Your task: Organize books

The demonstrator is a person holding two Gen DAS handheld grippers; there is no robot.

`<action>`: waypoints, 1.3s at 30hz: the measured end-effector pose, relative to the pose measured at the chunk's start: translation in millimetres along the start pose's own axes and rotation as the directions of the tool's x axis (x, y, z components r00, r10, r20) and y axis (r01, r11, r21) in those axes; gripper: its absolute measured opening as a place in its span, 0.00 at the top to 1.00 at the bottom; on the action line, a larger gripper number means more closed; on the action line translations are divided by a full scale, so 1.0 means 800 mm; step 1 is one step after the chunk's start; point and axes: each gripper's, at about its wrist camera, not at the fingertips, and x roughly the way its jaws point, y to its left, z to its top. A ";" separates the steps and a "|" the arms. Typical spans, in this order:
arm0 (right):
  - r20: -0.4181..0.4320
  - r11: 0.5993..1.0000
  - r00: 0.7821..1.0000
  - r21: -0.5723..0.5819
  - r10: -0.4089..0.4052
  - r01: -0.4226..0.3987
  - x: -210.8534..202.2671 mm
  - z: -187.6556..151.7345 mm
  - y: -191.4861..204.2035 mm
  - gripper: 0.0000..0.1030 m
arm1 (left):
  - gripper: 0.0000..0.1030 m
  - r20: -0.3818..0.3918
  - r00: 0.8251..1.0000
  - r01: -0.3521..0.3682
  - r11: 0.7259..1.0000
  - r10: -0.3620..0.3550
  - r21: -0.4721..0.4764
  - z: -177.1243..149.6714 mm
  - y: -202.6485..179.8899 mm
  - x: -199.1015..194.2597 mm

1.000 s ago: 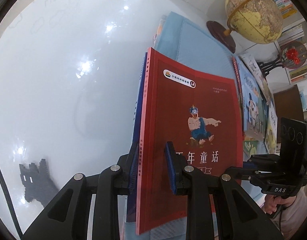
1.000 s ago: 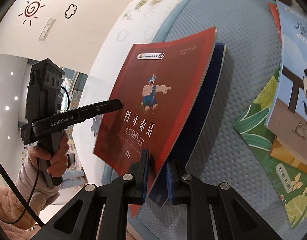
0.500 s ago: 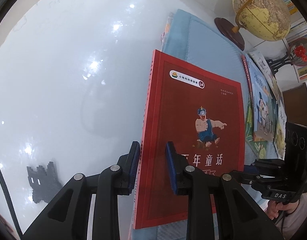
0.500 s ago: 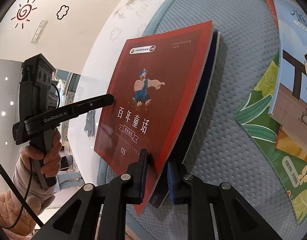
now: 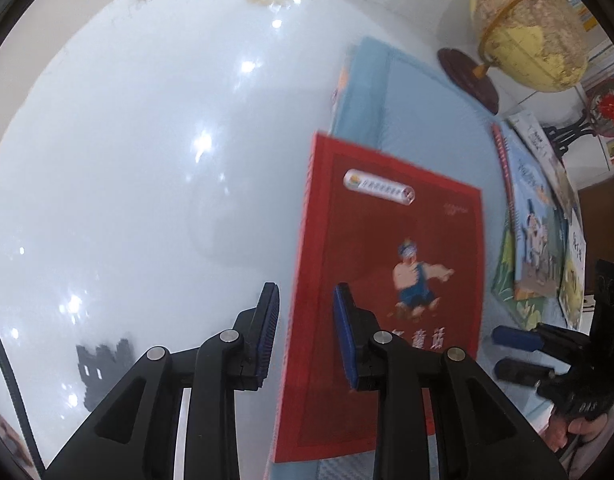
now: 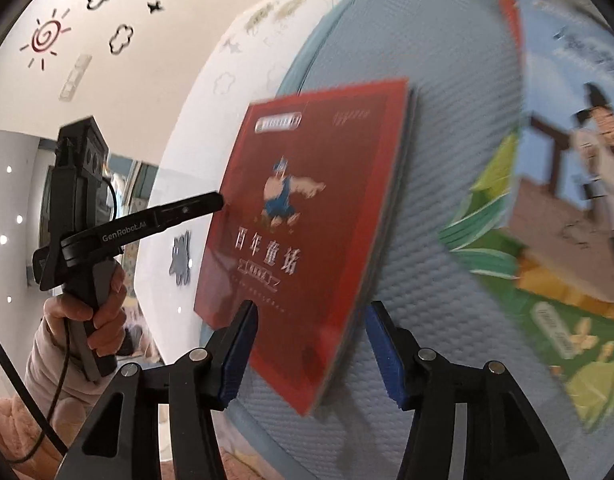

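Red book [image 5: 387, 280] flat on blue mat [image 5: 419, 112], top of a small stack, long axis running away from left gripper [image 5: 305, 336], title end nearest, spine side along mat's left edge by white table [image 5: 147, 160]. Bare mat past far end of book and to its right up to picture books [image 5: 535, 232]; globe [image 5: 527, 32] at far corner, well apart. Left gripper low at near-left corner of book, released, fingers spread astride book's left edge; right gripper [image 6: 311, 356] at near end, tilted, likewise released, fingers wide apart either side of stack, gripping nothing.
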 end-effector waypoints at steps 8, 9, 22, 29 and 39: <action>0.255 0.957 0.924 0.143 -0.283 0.254 -0.118 -0.009 -0.087 0.47 | 0.75 0.044 0.998 0.048 0.989 -0.054 0.140 0.032 -0.104 -0.002; 0.261 0.951 0.918 0.171 -0.298 0.260 -0.128 -0.008 -0.101 0.47 | 0.75 0.039 0.997 0.054 0.985 -0.061 0.162 0.034 -0.121 0.004; 0.248 0.946 0.925 0.225 -0.288 0.234 -0.148 -0.010 -0.181 0.47 | 0.72 -0.061 0.997 0.057 0.969 -0.043 0.240 0.019 -0.275 0.085; 0.258 0.962 0.944 0.231 -0.205 0.146 -0.159 -0.011 -0.199 0.47 | 0.64 -0.035 0.999 0.019 0.990 -0.014 0.142 0.026 -0.275 0.086; 0.215 0.969 0.958 0.199 -0.188 0.145 -0.154 -0.010 -0.196 0.44 | 0.65 -0.057 0.998 0.001 0.977 0.012 0.211 0.007 -0.306 0.087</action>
